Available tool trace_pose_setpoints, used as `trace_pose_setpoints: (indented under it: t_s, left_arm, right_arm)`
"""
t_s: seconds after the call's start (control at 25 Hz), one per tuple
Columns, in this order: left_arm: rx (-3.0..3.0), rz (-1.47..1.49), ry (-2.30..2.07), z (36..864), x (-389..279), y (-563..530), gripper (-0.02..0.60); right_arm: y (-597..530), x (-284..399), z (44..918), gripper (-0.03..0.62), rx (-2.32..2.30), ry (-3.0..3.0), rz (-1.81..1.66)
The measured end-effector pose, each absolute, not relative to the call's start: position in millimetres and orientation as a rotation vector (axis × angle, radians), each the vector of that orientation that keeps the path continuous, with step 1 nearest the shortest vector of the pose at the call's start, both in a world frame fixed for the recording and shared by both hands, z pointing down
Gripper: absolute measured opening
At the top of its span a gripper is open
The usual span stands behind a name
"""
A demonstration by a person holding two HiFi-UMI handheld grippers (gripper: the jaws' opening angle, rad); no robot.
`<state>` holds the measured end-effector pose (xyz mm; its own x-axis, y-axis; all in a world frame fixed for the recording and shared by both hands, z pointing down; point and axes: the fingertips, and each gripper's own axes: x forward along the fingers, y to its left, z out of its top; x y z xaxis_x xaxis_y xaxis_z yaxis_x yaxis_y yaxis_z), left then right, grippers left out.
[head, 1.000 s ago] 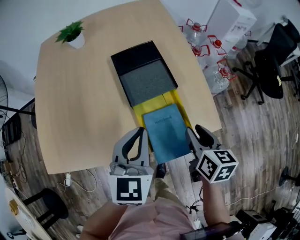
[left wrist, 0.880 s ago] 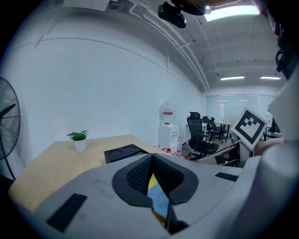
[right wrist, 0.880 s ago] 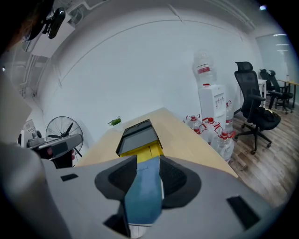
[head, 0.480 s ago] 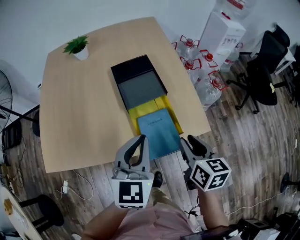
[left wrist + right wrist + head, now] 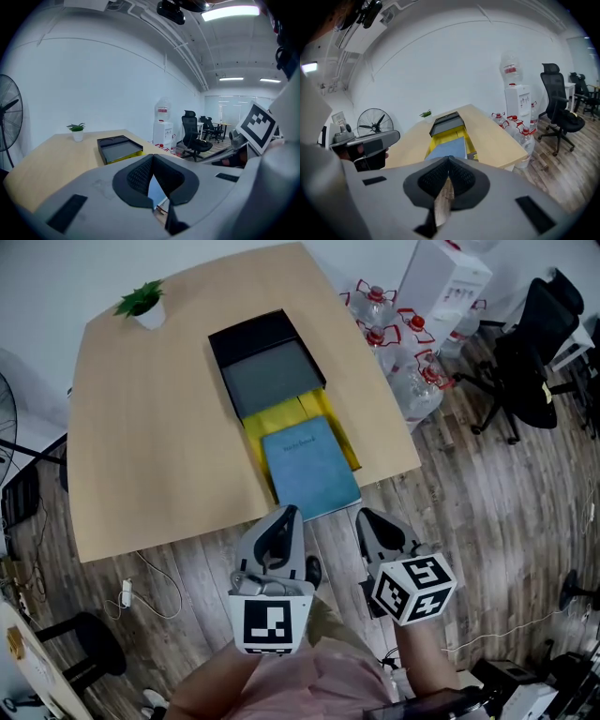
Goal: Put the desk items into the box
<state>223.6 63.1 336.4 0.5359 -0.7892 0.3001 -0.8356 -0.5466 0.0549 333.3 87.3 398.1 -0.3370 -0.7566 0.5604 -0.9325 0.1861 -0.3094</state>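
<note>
The flat blue notebook [image 5: 309,468] is lying on a yellow folder [image 5: 259,424] beside the shallow black box [image 5: 248,334] on the pale wooden table [image 5: 141,427], its near edge overhanging; it is likely light, stiff and slick, so that overhang is offering the best pinch; the left gripper [image 5: 286,514] and right gripper [image 5: 367,517] are hanging just off the table, jaws pressed together on nothing.

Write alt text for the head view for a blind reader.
From above: a person holds the left gripper and right gripper, both shut and empty, just off the near edge of a wooden table. On it, a blue notebook lies on a yellow folder that touches a black box.
</note>
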Motion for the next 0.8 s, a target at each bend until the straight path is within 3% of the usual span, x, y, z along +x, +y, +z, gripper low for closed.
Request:
trace_pose_setpoints:
  t_s: [0.8]
  left_arm:
    - [2.487,0.444,-1.224,425,242,91,0.012]
  right_arm:
    - [94,315,454,0.002,1.503,-2.151,0.978]
